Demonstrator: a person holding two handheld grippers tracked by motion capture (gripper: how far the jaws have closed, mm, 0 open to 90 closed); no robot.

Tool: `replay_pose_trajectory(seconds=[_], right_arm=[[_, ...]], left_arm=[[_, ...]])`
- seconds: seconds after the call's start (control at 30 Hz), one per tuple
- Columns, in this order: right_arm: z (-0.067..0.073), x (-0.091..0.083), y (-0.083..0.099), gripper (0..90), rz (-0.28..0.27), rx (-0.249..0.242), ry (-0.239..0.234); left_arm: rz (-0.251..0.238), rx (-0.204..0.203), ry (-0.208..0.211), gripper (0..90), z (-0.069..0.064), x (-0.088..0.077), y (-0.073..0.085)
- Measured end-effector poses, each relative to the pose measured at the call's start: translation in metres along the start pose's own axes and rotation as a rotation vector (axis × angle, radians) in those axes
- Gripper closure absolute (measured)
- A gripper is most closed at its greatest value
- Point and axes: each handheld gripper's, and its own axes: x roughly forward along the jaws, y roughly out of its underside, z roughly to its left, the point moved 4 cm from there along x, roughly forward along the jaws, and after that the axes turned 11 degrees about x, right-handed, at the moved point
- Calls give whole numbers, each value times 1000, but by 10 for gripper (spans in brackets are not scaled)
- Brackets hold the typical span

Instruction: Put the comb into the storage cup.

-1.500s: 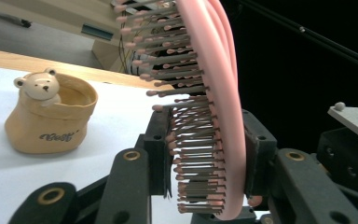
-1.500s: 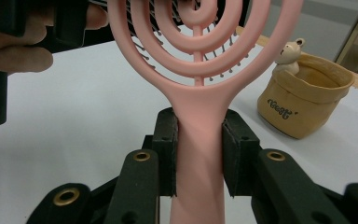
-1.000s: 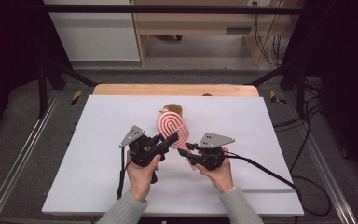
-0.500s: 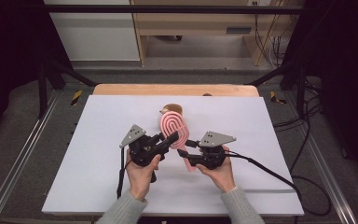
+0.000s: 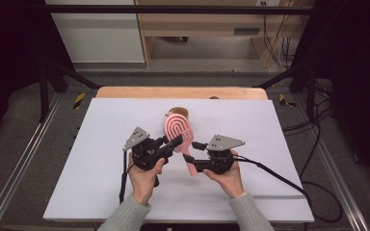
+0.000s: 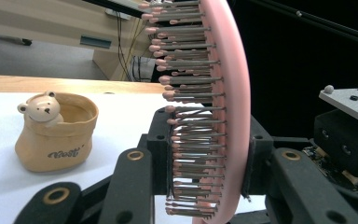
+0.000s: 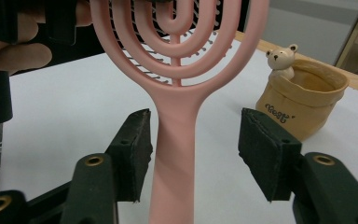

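Brush passed from one gripper to the other above the table

The left gripper (image 5: 176, 141) is clamped across the head of the pink brush (image 5: 180, 134), one pad on the bristle side and one on the smooth back, which keeps the brush up off the white table (image 5: 101, 192), near its middle, with the handle slanting toward the person. The right gripper (image 7: 193, 154) has just been opening: its jaws now stand partly apart on either side of the handle, which runs between them, with a wide gap at one pad and a thin one, if any, at the other, so the left seems to carry the brush alone. Behind the brush, a tan bear pot (image 7: 303, 100) stands with its mouth up, likely where the brush is meant to go
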Motion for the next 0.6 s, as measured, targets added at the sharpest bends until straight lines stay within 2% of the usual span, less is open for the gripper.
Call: replay_pose_trajectory(seconds=[0.33,0.6], right_arm=[[-2,-4,-3,284,-15,8,15],[-9,-9,-3,152,-29,48,35]], left_arm=[[1,21,-29,636,9,-5,-7],[3,48,-67,636,18,-10,-14]])
